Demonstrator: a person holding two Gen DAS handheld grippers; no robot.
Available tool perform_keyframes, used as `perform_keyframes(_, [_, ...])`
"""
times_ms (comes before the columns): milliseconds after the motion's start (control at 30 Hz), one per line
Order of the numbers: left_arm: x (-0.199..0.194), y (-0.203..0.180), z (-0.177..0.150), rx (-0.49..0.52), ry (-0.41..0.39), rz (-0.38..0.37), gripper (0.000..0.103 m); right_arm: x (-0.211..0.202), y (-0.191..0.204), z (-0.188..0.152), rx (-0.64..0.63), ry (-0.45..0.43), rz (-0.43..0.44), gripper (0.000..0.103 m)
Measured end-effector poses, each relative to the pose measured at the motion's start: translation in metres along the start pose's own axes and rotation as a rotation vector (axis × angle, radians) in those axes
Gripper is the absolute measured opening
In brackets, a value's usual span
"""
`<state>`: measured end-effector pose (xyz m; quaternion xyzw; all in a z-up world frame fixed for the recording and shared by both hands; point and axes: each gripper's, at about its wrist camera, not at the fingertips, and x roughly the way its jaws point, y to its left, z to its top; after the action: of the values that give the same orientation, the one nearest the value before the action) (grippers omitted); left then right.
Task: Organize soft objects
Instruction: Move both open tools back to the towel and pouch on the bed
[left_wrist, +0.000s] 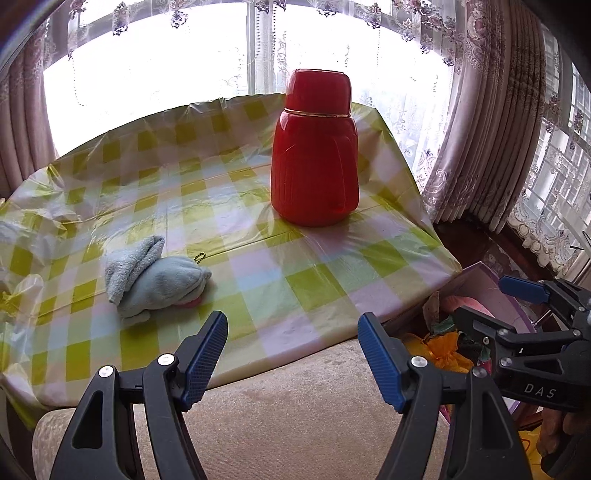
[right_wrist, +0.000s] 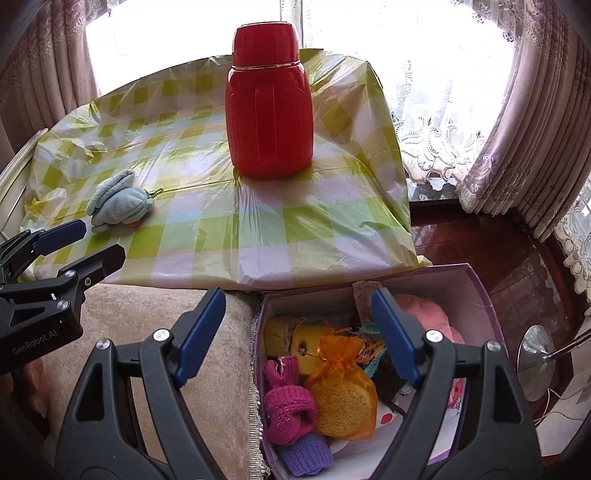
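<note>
The left tongs (left_wrist: 291, 354) are wide apart and hold nothing. The right tongs (right_wrist: 299, 332) are wide apart too, and nothing is between them.

The left tongs hang over the edge of a beige cushion (left_wrist: 295, 413), just short of the tabletop (left_wrist: 332, 280) with its green checked cover. The right tongs hang over the same cushion edge, and one finger is above the box (right_wrist: 480, 295).

The big red jug (left_wrist: 314, 155) is a good thing to measure from. The blue soft toy (left_wrist: 155, 284) lies on the tabletop, nearer to the tongs than the jug and off to its left side. It is well apart from the jug. A little bead chain (left_wrist: 200, 256) pokes out of it on the jug side. The box sits lower than the tabletop, on the near right side of the jug. It already has soft things inside, like the pink knit sock (right_wrist: 288, 406) and the orange mesh bag (right_wrist: 343, 384).

I think the step now is to get the blue toy and put it in the box. The left tongs are closer, so they should do it. Go to the left, away from the jug, so it does not get bumped. Come down over the fat middle of the toy, not the thin chain. Squeeze gently, because it is squishy. Lift it clear of the slippery cover before moving toward the box.
</note>
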<state>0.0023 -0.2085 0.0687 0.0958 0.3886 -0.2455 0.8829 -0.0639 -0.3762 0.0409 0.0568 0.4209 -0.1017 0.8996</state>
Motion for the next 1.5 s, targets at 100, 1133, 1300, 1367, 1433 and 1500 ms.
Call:
perform_keyframes(100, [0.001,0.009,0.0,-0.019,-0.001,0.036,0.074,0.004,0.01,0.001,-0.017,0.004,0.015,0.083])
perform_keyframes(1133, [0.033,0.109,-0.002,-0.206,0.07,0.216,0.074,0.055,0.106,0.032,-0.118,0.037,0.169,0.083])
perform_keyframes(1300, [0.04,0.117,0.0,-0.218,0.084,0.224,0.074,0.064,0.114,0.039,-0.113,0.039,0.175,0.083])
perform_keyframes(1367, [0.042,0.12,0.001,-0.223,0.088,0.231,0.074,0.068,0.116,0.043,-0.11,0.041,0.177,0.083])
perform_keyframes(1433, [0.044,0.124,0.001,-0.23,0.092,0.236,0.074,0.071,0.119,0.046,-0.107,0.04,0.182,0.083])
perform_keyframes(1500, [0.045,0.128,0.001,-0.239,0.095,0.242,0.074,0.074,0.123,0.049,-0.109,0.041,0.186,0.083])
